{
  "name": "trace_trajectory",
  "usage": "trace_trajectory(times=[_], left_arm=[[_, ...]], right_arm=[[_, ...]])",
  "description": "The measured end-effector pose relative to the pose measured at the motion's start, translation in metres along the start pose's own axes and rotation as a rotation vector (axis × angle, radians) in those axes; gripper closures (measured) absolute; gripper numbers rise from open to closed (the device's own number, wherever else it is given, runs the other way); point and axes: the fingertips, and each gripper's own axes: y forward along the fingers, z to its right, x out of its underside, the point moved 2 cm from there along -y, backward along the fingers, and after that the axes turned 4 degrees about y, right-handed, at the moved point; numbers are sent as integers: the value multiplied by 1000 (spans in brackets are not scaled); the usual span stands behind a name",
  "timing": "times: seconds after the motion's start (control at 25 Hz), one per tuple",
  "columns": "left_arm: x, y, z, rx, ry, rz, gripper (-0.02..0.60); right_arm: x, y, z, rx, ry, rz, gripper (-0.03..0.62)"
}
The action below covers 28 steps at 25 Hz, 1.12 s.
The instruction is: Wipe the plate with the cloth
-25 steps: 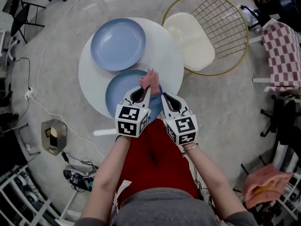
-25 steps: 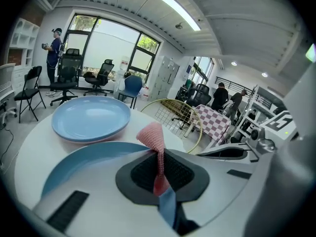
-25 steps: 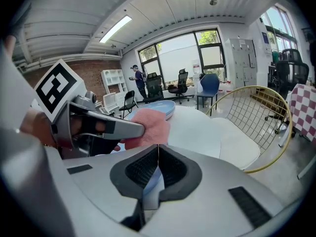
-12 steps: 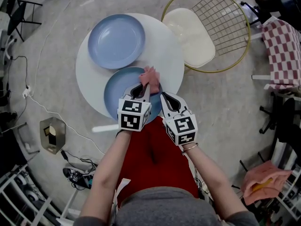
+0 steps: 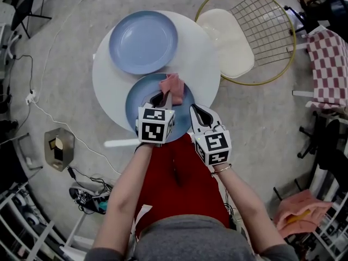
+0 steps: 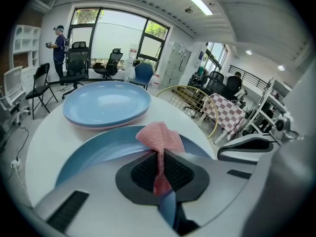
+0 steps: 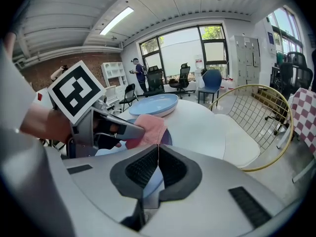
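A: Left gripper (image 6: 159,169)?
B: Jaws pinched on a pink knitted cloth (image 6: 159,135). A strip runs down between the pads and the rest bunches out past the tips.

A: Where's the cloth sitting?
B: On the near light-blue round plate (image 5: 138,99), about 1 o'clock from the plate's centre. The bunch is touching the plate surface.

A: Right gripper (image 7: 158,162)?
B: Jaws pressed together with nothing between them. In the head view it's at the near plate's 3 o'clock rim, just beside the left gripper. Can't tell if it touches the plate.

A: Rest of the scene?
B: Both plates are on a white round table (image 5: 201,58). The second light-blue round plate (image 5: 143,41) is at 11 o'clock from the near one, rims just beside each other. A gold wire chair (image 5: 266,31) with a cream cushion (image 5: 225,39) is at 2 o'clock from the table.
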Motion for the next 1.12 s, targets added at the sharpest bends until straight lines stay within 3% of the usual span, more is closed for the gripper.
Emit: trace_trajectory(times=[0.52, 1.12], left_arm=[[19, -26, -61, -172, -69, -83, 552], [38, -73, -103, -266, -120, -74, 552]], right_arm=[[1, 10, -7, 26, -28, -36, 565], [2, 15, -17, 51, -37, -57, 565]])
